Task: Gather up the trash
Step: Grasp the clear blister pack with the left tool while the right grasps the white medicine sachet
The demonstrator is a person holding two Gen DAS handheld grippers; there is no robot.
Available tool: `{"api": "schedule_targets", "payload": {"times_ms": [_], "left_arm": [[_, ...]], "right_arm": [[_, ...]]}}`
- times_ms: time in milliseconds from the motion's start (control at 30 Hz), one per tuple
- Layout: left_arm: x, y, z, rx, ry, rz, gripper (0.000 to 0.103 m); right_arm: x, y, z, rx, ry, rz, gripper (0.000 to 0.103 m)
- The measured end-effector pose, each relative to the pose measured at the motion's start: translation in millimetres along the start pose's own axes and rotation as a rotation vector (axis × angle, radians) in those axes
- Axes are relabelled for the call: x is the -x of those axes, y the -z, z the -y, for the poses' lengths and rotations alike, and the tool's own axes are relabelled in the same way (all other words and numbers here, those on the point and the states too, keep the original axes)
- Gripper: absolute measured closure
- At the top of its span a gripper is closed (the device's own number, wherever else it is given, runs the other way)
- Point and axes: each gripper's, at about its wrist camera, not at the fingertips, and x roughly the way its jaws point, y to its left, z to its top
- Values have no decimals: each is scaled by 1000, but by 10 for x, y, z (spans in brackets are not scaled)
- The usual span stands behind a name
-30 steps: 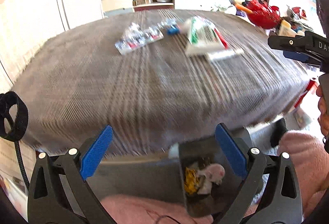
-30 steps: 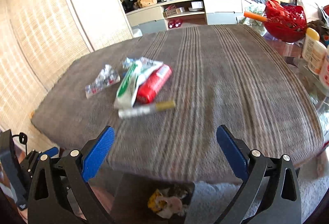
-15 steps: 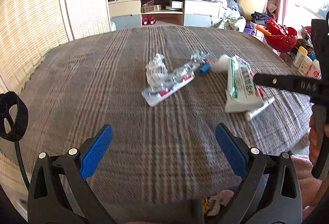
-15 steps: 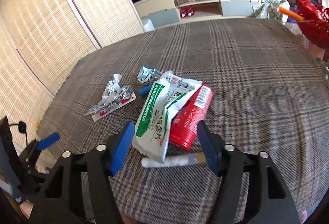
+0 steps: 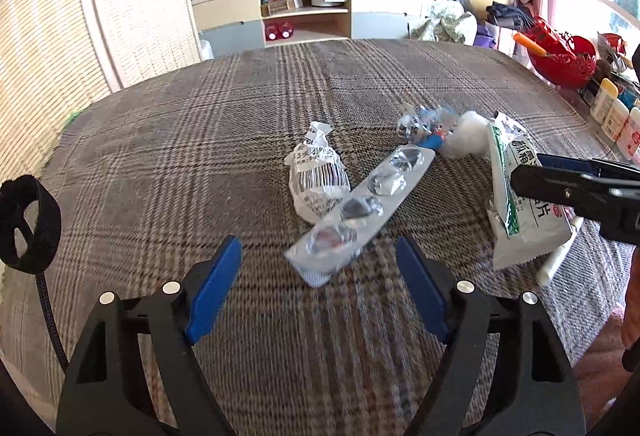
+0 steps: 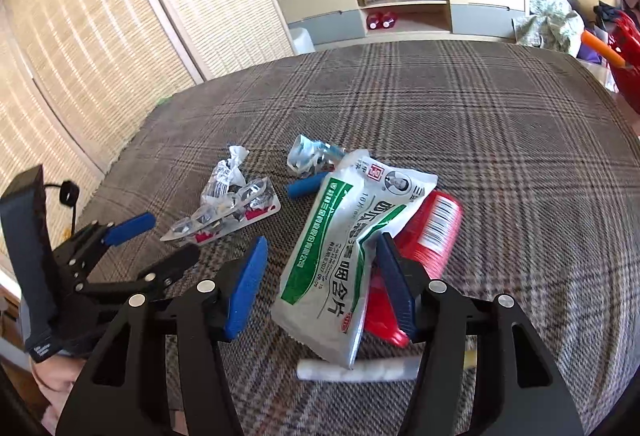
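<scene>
Trash lies on a plaid-covered table [image 5: 180, 163]. My left gripper [image 5: 318, 242] is closing, and the near end of a clear blister pack [image 5: 360, 211] sits between its blue pads untouched. A crumpled barcode wrapper [image 5: 318, 179] lies just left of that pack. My right gripper [image 6: 322, 240] is also closing around a white-and-green packet [image 6: 352, 236]; its left pad stands clear of it. The packet rests on a red packet [image 6: 432, 232], with a white stick [image 6: 356, 370] in front. A blue tube [image 6: 306, 187] and crumpled clear plastic [image 6: 308, 155] lie behind.
A white cotton wad [image 5: 466, 139] sits by the blue tube. Past the table's right edge stand a red basket [image 5: 560, 55] and several bottles [image 5: 612, 115]. A TV cabinet [image 5: 312, 11] is at the back and woven screens [image 6: 100, 35] on the left.
Both grippers moved forward from the table's near edge out over the trash. The floor bin dropped out of view. Both pairs of jaws have narrowed, the right one around the white-and-green packet.
</scene>
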Motion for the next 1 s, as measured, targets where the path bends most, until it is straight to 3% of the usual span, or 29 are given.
{"api": "schedule_targets", "payload": {"times_ms": [167, 333, 433, 567, 700, 800, 867, 1000], "left_arm": [[-185, -74, 23, -9, 36, -37, 37], [-303, -104, 24, -15, 53, -55, 37], [-315, -120, 35, -26, 56, -53, 45], [-294, -124, 50, -36, 70, -53, 65], [-280, -102, 49, -45, 67, -48, 68], [-256, -73, 32, -39, 65, -43, 70], [-239, -50, 31, -36, 61, -41, 70], [-147, 18, 29, -33, 50, -40, 70]], "right_arm": [[-113, 27, -9, 4, 0, -19, 51], [-225, 2, -81, 22, 4, -31, 51], [-298, -31, -149, 26, 0, -47, 48], [-370, -77, -206, 38, 27, -62, 44], [-424, -86, -248, 71, 66, -53, 44], [-396, -66, -235, 70, 72, -32, 55], [-360, -48, -211, 67, 63, -25, 77], [-225, 3, -226, 98, 60, 17, 79]]}}
